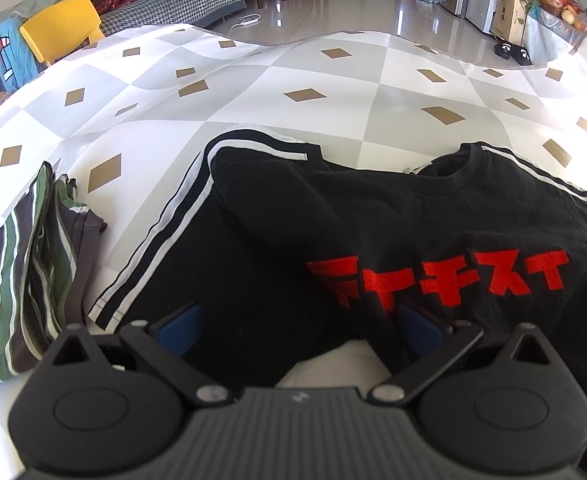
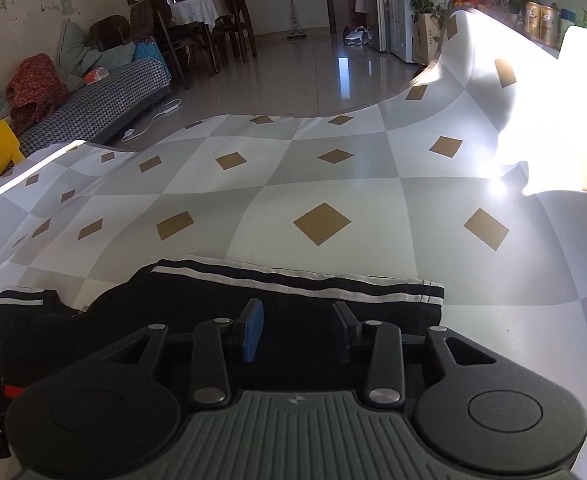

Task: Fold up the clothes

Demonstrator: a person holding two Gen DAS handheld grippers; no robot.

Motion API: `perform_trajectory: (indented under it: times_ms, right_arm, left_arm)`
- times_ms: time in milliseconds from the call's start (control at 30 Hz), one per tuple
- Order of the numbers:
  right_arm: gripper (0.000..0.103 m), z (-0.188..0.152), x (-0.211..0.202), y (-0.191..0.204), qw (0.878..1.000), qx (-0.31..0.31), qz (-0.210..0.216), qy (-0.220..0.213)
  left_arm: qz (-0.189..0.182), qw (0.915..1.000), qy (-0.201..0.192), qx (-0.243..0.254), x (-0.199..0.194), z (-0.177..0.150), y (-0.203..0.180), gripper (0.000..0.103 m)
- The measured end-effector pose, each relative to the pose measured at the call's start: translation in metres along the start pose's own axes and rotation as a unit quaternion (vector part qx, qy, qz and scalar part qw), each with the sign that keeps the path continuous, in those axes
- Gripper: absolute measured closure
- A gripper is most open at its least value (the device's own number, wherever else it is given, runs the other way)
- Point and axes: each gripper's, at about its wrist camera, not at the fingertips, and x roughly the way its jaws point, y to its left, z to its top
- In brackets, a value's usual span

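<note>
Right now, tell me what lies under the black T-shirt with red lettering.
The black T-shirt with red lettering lies flat on the white-and-grey checked tablecloth with gold diamonds, which shows all around it. Anything directly beneath the fabric is covered and cannot be seen.

Both wrist cameras look steeply down and forward, close above the black white-striped T-shirt (image 1: 333, 216) (image 2: 213, 300), which both views share.

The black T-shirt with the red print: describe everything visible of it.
The black T-shirt is soft knit, with a ribbed crew neck, blocky red characters across the chest and white stripes along the shoulders and sleeves. It lies face up on the checked tablecloth, its left sleeve folded in over the body. The left gripper stands open over its lower part; the right gripper is open above the striped right sleeve.
</note>
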Motion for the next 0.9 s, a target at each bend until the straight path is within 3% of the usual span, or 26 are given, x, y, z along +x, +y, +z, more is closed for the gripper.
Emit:
perform_trajectory:
  times_ms: [200, 500, 733, 900]
  right_arm:
    - [0.058, -0.002, 0.018, 0.030, 0.998, -0.031, 0.049, 0.025]
    - [0.056, -0.007, 0.041, 0.060, 0.994, -0.073, 0.064, 0.043]
    - [0.055, -0.011, 0.059, 0.081, 0.990, -0.110, 0.061, 0.056]
    - [0.056, -0.019, 0.064, 0.092, 0.987, -0.155, 0.030, 0.040]
  left_arm:
    - [-0.005, 1.0000, 0.005, -0.002, 0.001, -0.001, 0.000, 0.000]
    - [-0.017, 0.9996, 0.014, -0.017, 0.005, 0.001, 0.003, 0.000]
    - [-0.037, 0.9982, 0.022, -0.043, 0.006, 0.003, 0.009, 0.000]
    - [-0.070, 0.9940, 0.009, -0.083, -0.001, 0.010, 0.021, 0.000]
